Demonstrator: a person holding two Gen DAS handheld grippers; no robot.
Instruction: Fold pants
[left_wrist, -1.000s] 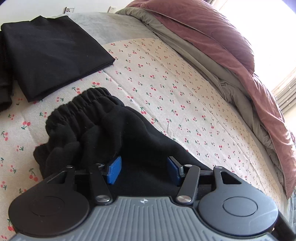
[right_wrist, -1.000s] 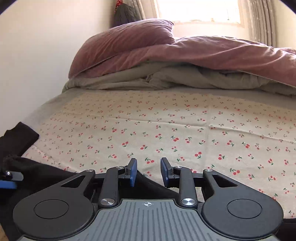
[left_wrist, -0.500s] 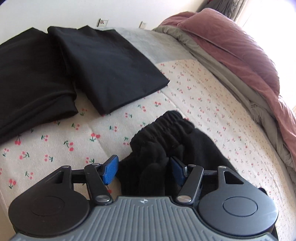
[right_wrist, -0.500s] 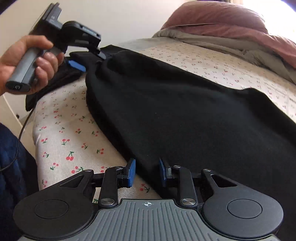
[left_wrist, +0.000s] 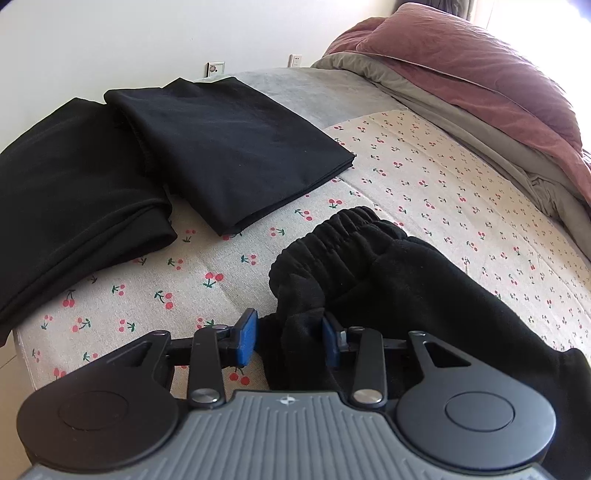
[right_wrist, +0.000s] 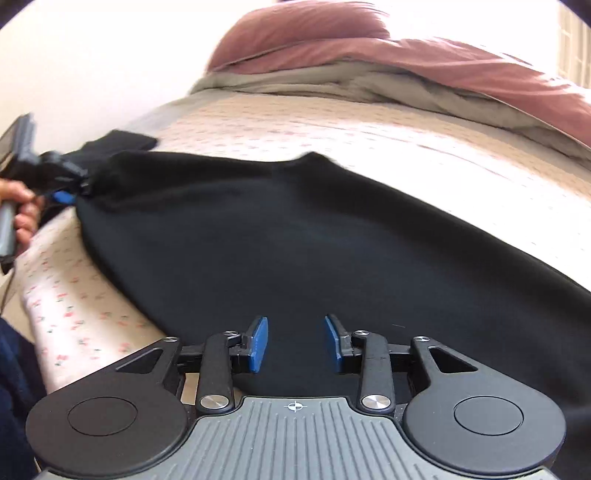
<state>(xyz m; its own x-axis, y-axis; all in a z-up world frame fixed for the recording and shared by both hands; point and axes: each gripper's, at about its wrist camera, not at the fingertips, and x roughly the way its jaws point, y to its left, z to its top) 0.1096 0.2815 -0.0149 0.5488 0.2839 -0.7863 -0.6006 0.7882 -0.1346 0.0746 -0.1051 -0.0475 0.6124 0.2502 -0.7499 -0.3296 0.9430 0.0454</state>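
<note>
Black fleece pants (left_wrist: 424, 295) are lying bunched on the cherry-print bed (left_wrist: 443, 184), lower right of frame, elastic waistband scrunched. Left claw (left_wrist: 290, 341) is pinching the waist fabric. Right claw (right_wrist: 295, 345) is hanging wide open over the cloth.

Black left gripper (left_wrist: 289, 341), blue pads (silver screws), ribbed grey body, right gripper (right_wrist: 295, 344) alike

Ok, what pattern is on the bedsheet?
Small red cherries on a cream bedsheet, clearest in the left wrist view.
</note>
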